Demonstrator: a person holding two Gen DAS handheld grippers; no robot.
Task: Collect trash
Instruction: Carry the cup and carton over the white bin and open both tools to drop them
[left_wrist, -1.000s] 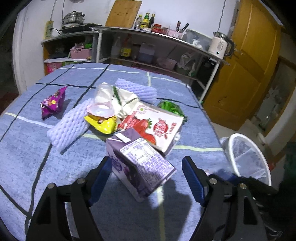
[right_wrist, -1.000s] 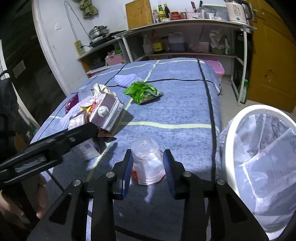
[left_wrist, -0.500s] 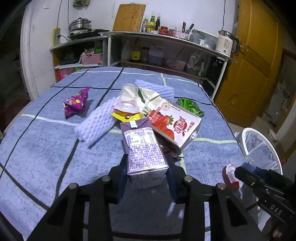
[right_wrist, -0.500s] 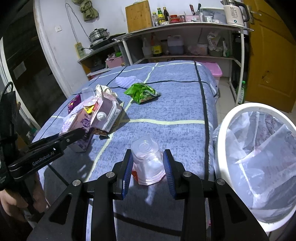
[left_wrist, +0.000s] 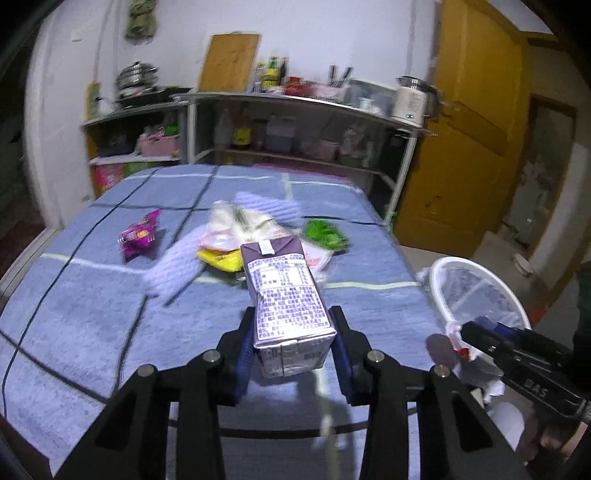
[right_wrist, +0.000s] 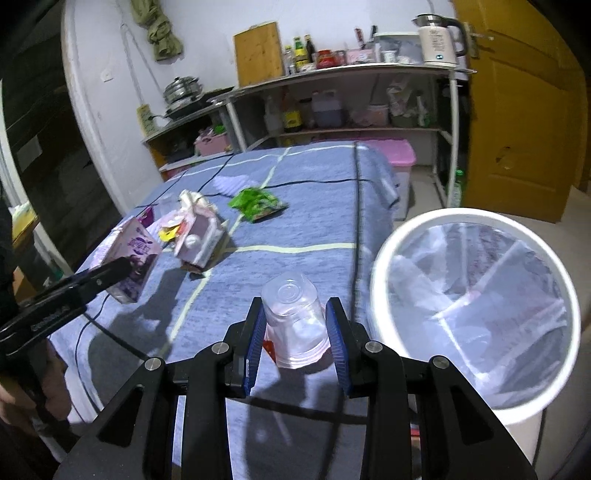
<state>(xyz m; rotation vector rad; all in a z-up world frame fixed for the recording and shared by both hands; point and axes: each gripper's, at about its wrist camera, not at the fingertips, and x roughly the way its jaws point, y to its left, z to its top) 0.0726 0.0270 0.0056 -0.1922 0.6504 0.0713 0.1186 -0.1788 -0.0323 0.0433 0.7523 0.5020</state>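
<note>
light: dim, overhead | shadows: dark on tablecloth (right_wrist: 295, 229) | blur: motion smear | edges: fisheye bend, black corners

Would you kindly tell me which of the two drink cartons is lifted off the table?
The purple carton, clamped in the left tool; the pink strawberry carton lies in the trash pile on the blue tablecloth.

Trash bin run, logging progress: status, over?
Left gripper shut on purple carton. Right gripper shut on clear cup. Bin open alongside, nothing blocking.
</note>
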